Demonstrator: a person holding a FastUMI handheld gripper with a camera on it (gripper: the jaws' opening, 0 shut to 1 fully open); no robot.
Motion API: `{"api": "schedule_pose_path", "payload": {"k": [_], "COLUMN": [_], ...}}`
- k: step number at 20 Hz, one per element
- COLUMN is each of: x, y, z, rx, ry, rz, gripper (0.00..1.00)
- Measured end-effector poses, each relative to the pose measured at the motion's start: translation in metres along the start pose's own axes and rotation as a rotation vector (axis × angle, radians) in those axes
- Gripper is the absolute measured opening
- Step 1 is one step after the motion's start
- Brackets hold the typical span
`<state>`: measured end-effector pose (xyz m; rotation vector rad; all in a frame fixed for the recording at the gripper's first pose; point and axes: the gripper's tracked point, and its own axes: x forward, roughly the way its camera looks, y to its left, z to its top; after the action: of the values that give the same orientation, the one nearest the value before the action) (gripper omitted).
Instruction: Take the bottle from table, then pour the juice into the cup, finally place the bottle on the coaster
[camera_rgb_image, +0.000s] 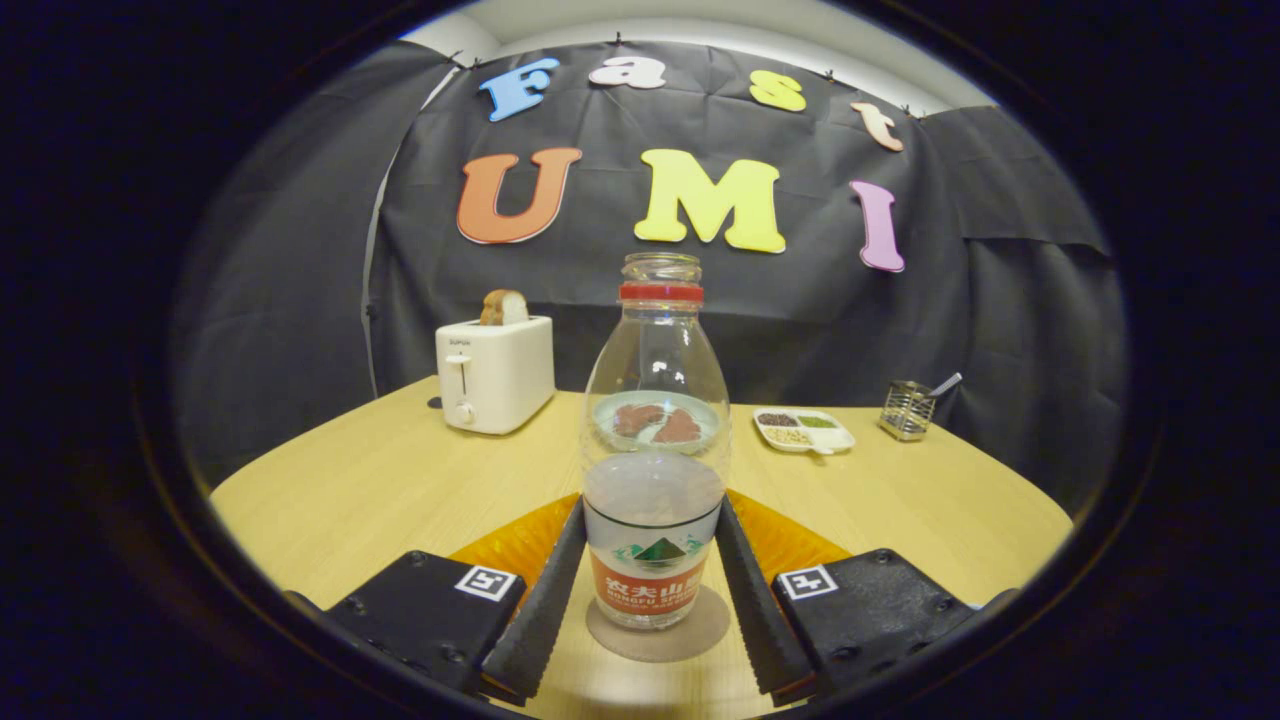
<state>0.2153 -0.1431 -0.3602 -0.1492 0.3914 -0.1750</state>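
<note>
I have the bottle (655, 440) standing upright between my fingers (548, 590), and it sits squarely on a round grey coaster (700, 630) on the tabletop (380, 480). My fingers flank its lower body, one on each side at the level of the label, and they look to be touching the plastic or very nearly; I cannot tell from here whether they press on it or have let go. The bottle has no cap on its red-ringed neck, and I judge it nearly empty, though the clear plastic makes that hard to read. With the bottle on the coaster, I take this for the last step, the set-down, so the job is a clean release. I want to part my fingers evenly, both sides together, so neither one drags the light bottle sideways off the coaster or tips it. Then I should back straight out along my own line, staying low and level, without lifting into the shoulder of the bottle. An orange mat or dish (510, 545) lies just behind my fingers on both sides, so I keep my spread modest. Beyond the bottle a plate with reddish pieces (655, 420) shows through the plastic; a toaster (495, 372) with a bread slice (503, 307), a small divided dish (803, 428) and a wire holder (908, 409) stand well apart at the back.
</note>
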Motion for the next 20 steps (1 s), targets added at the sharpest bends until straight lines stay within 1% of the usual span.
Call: {"api": "schedule_pose_path", "payload": {"k": [5, 10, 12, 14, 15, 17, 20], "x": [-0.006, -0.002, -0.003, -0.005, -0.007, -0.011, -0.02], "y": [-0.008, -0.006, -0.006, -0.002, -0.001, -0.004, -0.008], "z": [-0.003, -0.01, -0.009, -0.01, -0.008, -0.003, -0.002], "rx": [0.003, -0.004, 0.0, 0.006, 0.003, -0.015, -0.018], "ry": [-0.01, 0.005, 0.005, 0.007, 0.004, -0.008, -0.014], "rz": [0.0, 0.017, 0.011, 0.027, 0.029, 0.02, 0.015], "gripper": [0.8, 0.82, 0.82, 0.83, 0.91, 1.0, 1.0]}}
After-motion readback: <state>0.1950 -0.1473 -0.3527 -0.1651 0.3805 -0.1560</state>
